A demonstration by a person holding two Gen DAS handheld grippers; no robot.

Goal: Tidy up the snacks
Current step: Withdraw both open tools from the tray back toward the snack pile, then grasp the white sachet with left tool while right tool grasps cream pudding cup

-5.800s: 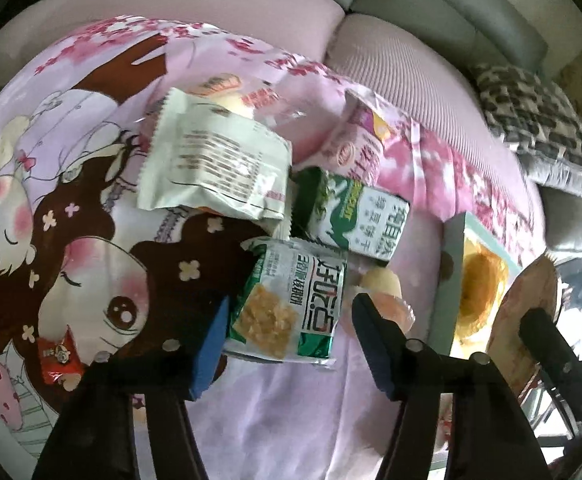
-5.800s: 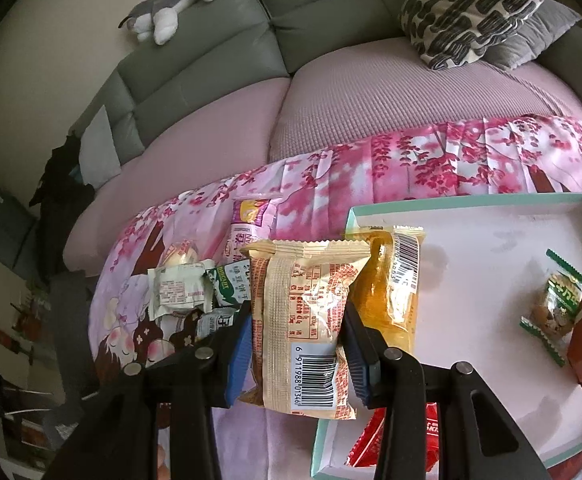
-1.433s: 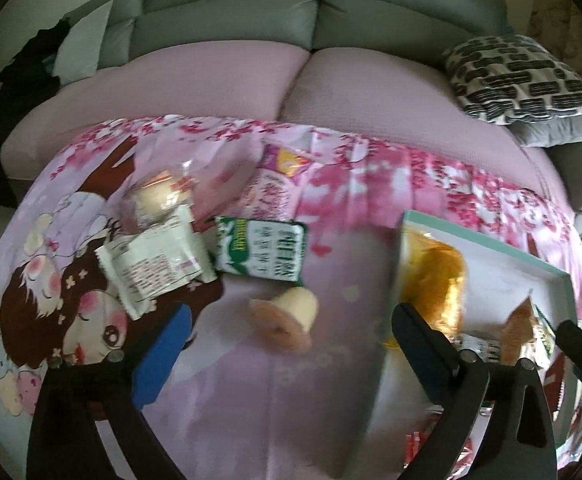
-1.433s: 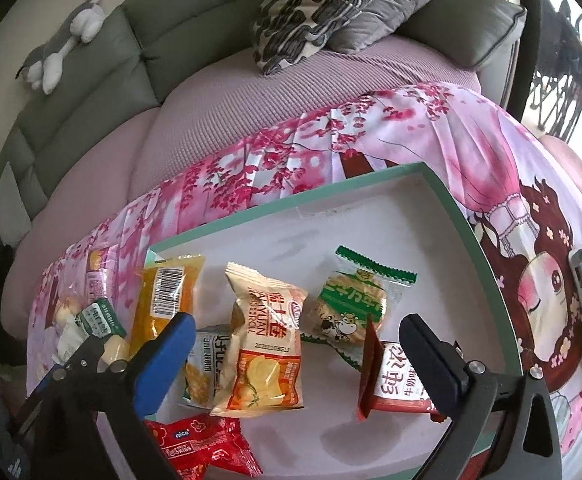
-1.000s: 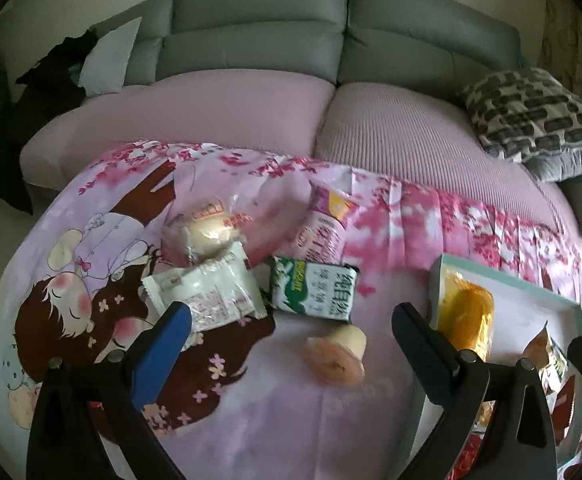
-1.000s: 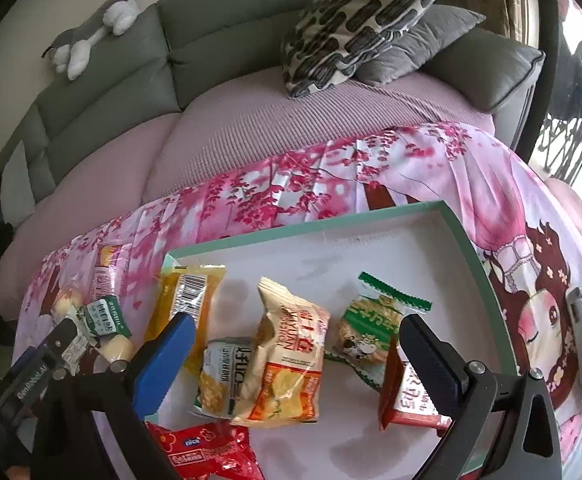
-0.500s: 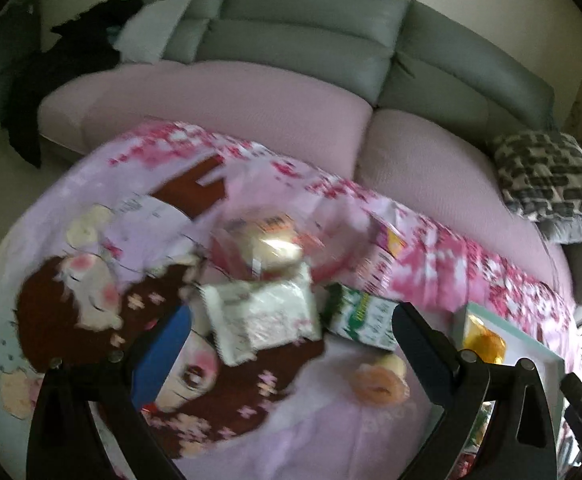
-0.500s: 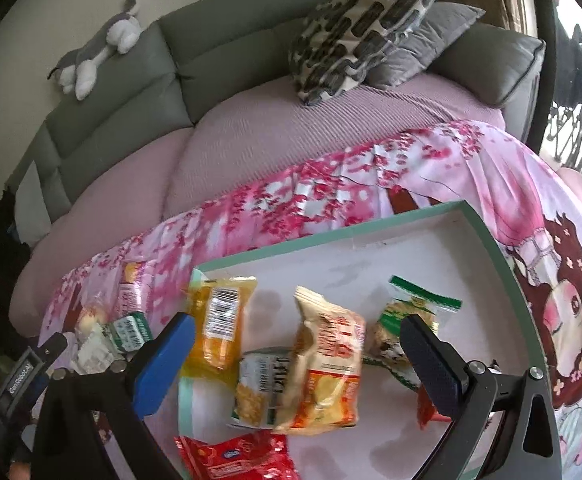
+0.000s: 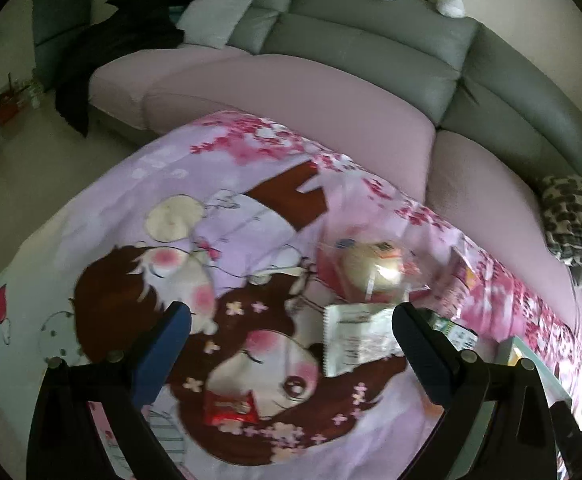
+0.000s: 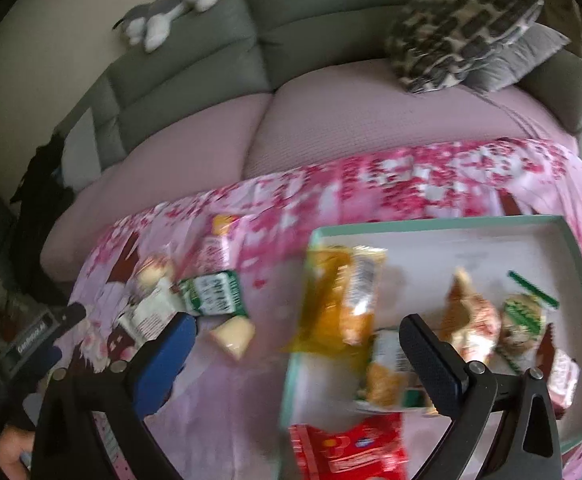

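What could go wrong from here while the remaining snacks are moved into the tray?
The white packet lies close against the clear-wrapped bun, so the open left gripper might catch both or drag one aside. The yellow packet overhangs the tray rim and could be knocked out by a passing gripper. The small pale snack looks soft and might be squashed by a hard squeeze.

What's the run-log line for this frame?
left gripper: open, empty | right gripper: open, empty | tray: several snacks in | white packet, green packet: on cloth
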